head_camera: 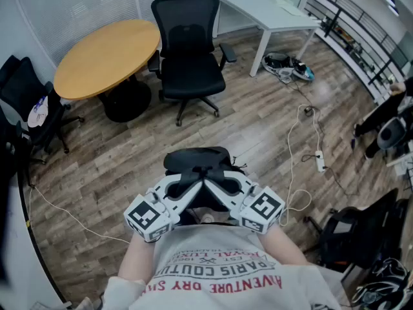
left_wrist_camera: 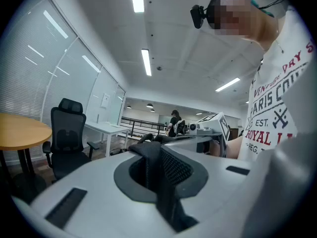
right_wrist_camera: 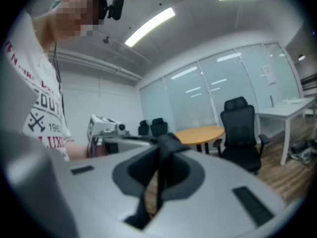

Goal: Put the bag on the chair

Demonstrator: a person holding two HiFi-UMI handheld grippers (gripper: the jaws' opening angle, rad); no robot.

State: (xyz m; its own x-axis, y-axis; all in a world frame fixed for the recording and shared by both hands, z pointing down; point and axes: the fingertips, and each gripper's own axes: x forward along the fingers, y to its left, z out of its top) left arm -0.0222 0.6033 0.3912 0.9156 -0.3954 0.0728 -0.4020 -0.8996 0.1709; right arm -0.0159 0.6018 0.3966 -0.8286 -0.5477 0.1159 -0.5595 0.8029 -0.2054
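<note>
Both left gripper (head_camera: 188, 192) and right gripper (head_camera: 224, 190): jaws pinched shut on bag (head_camera: 197, 161) straps, well short of chair (head_camera: 189, 53). Carry step; next probably walk closer, lower bag onto seat.

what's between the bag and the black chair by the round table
Nothing visible blocks the way. Only bare wood floor lies between the bag and the chair. The white power strip and its cable lie off to the right of that path.

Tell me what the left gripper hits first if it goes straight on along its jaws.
Shut on the bag strap, the left gripper would probably meet the right gripper first, close ahead; exact depth is unclear.
</note>
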